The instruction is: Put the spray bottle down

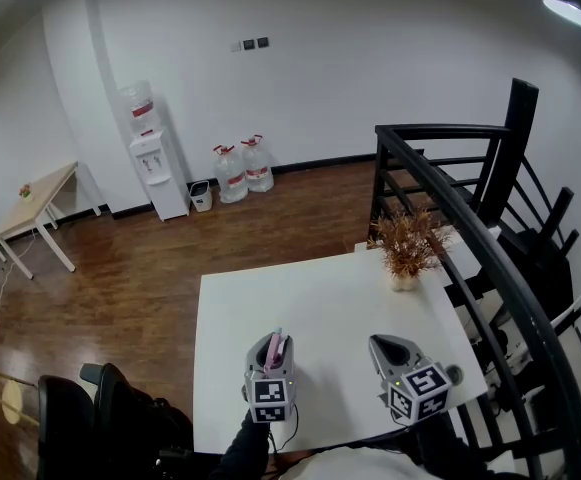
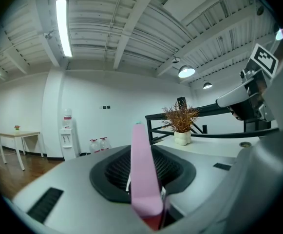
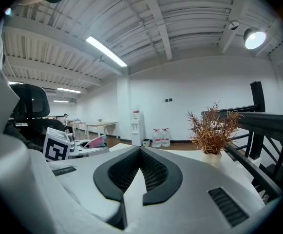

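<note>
While nothing much is going on at the far left besides a small wooden desk [image 1: 35, 203], a water dispenser [image 1: 155, 168] and two big water jugs [image 1: 242, 168] along the wall, the action is down at the near edge of the white table [image 1: 320, 298]. The left gripper [image 1: 270, 353] is clenched on the pink spray bottle [image 2: 142, 174], which pokes up between its jaws and sits above the tabletop, not on it. Just to its right, the right gripper [image 1: 390, 348] has its jaws closed together with nothing in them. Further right, toward the table's far corner, there's a dried reddish plant [image 1: 407, 243] in a little white pot [image 1: 404, 281], well apart from both grippers. A black stair railing [image 1: 470, 218] curves past the table's right side.
</note>
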A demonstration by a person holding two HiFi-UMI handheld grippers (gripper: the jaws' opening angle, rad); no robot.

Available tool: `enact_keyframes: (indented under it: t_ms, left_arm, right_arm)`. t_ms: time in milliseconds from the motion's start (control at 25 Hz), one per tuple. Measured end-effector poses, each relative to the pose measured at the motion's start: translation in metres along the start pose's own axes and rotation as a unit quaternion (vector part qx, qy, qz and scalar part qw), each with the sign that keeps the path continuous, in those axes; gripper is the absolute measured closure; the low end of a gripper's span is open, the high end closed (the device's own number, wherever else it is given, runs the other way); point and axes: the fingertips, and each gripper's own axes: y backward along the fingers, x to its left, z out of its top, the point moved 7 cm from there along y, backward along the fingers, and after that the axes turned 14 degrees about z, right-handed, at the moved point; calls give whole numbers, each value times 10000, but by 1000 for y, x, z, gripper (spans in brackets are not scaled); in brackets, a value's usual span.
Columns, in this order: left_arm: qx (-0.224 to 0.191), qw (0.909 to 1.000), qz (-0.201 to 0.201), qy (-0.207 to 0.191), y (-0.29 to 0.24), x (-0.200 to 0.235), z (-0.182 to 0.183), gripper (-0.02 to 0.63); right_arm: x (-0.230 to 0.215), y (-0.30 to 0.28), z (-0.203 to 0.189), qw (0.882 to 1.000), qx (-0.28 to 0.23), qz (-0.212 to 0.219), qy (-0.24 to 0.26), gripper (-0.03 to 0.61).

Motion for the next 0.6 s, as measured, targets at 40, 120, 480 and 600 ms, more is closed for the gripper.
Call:
enact_keyframes:
  t_ms: [40,120,480,600]
  left_arm:
    - [9,10000,-22,-8,0,0,0,475]
    - [-8,10000,-33,-3,0,-1,0,459]
    - [-159,9995,-217,161,10,2,18,314]
    - [-60,9995,-252,158,17,3,21,308]
  right_arm:
    - [0,0,0,10000,-1,-2,-2,604]
    - [0,1,-1,10000,-7,0,2,604]
    - [2,-1,2,10000,-10,16,10,604]
    - [3,-1,2,10000,-22,27,-9,604]
